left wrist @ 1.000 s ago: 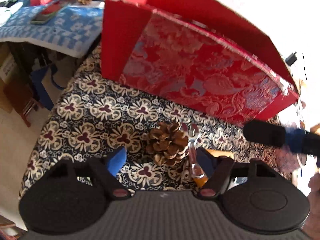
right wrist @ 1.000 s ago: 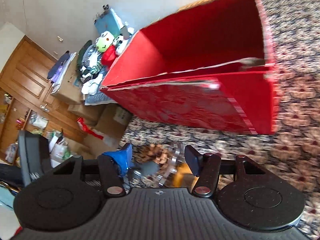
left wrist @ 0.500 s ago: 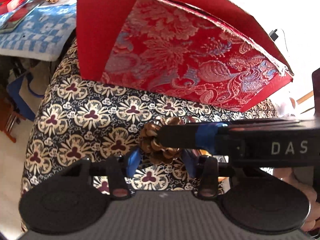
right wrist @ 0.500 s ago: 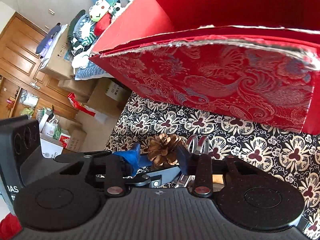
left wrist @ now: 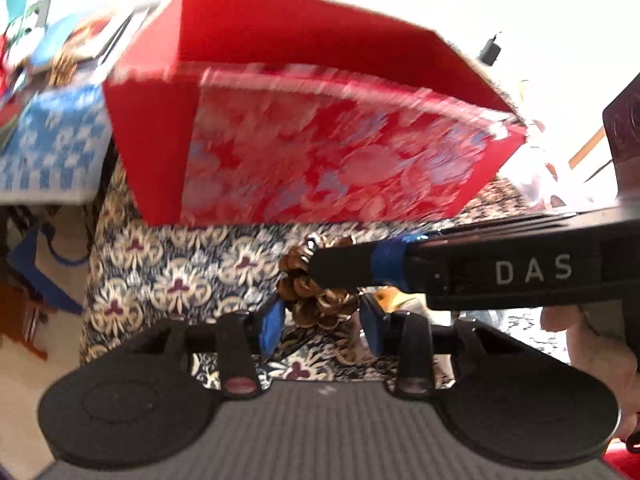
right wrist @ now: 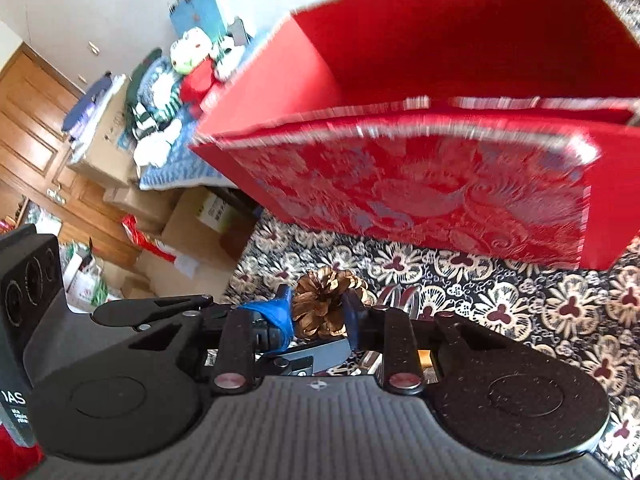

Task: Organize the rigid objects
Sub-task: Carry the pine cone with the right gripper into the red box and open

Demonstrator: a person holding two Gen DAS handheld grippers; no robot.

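A brown pine cone [left wrist: 316,308] sits between the blue pads of my left gripper [left wrist: 322,326], which press its sides just above the flower-patterned cloth [left wrist: 180,276]. My right gripper [right wrist: 318,316] reaches in from the right and is shut on the same pine cone [right wrist: 324,300]. One of its black fingers [left wrist: 348,268] crosses the cone in the left wrist view. A big open red box [left wrist: 320,160] with a brocade front stands right behind; its red inside [right wrist: 460,40] looks empty as far as it shows.
A metal ring [right wrist: 396,292] and an orange item [left wrist: 390,296] lie on the cloth beside the cone. A hand [left wrist: 592,352] holds the right gripper. Beyond the table's left edge are cardboard boxes [right wrist: 200,216], soft toys [right wrist: 188,52] and a blue checked cloth [left wrist: 48,148].
The left fingers narrowed around the pine cone, then the right gripper came in from the right and shut on it. Both cameras now look at the box from higher up, with motion blur.
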